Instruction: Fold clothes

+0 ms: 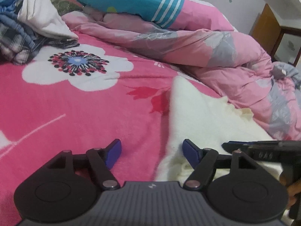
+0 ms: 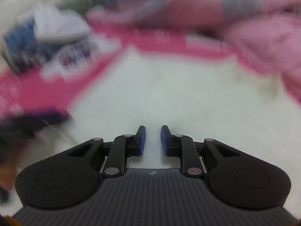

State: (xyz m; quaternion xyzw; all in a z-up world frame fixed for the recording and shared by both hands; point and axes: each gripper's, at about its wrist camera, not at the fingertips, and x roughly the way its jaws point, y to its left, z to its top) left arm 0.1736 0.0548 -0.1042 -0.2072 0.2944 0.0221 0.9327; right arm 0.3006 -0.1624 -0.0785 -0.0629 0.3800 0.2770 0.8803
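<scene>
A white fleecy garment (image 1: 203,116) lies flat on the pink flowered bedsheet (image 1: 75,103). My left gripper (image 1: 151,153) is open wide and empty, low over the garment's left edge, one finger over the sheet and one over the garment. The right gripper's body (image 1: 263,148) shows at the right edge of the left wrist view, over the garment. In the blurred right wrist view my right gripper (image 2: 152,140) is open with a narrow gap, empty, just above the white garment (image 2: 169,98).
A pile of clothes, plaid and white (image 1: 28,24), lies at the far left of the bed. A crumpled pink quilt (image 1: 216,56) and a teal striped pillow (image 1: 131,1) lie along the back. A wooden cabinet (image 1: 267,30) stands at the right.
</scene>
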